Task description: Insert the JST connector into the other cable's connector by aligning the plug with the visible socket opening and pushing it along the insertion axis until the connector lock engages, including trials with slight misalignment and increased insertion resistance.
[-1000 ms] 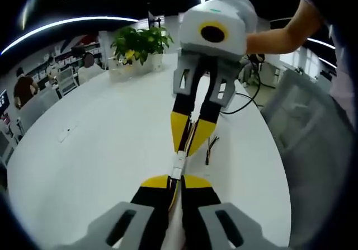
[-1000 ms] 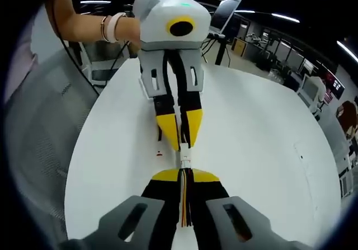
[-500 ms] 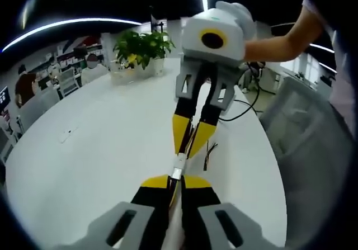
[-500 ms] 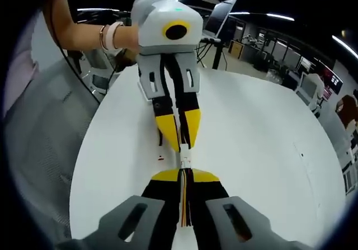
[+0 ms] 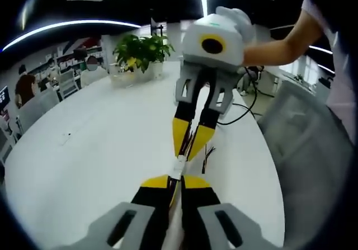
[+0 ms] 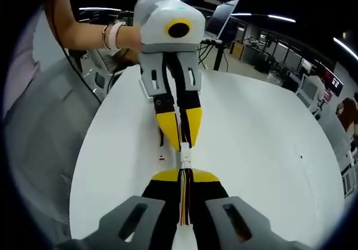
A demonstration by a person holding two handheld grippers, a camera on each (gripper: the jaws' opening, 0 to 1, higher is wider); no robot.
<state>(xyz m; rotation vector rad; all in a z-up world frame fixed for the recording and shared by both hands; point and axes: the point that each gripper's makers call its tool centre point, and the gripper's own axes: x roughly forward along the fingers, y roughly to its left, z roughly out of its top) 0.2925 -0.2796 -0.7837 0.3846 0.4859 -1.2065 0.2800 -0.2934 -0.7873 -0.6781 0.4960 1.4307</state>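
connectors [image 6: 184,161] joined between jaws | lock state unreadable

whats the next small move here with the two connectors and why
Probably a short, straight push of the two tools toward each other. In the right gripper view the white connectors sit end to end between the right tool and the left tool, roughly in line with both cables, above the white table. Whether the lock has caught is too small to tell, so push gently.

small white jst connector [image 6: 184,163] joined end to end, its coloured wires [image 6: 184,202] trailing.
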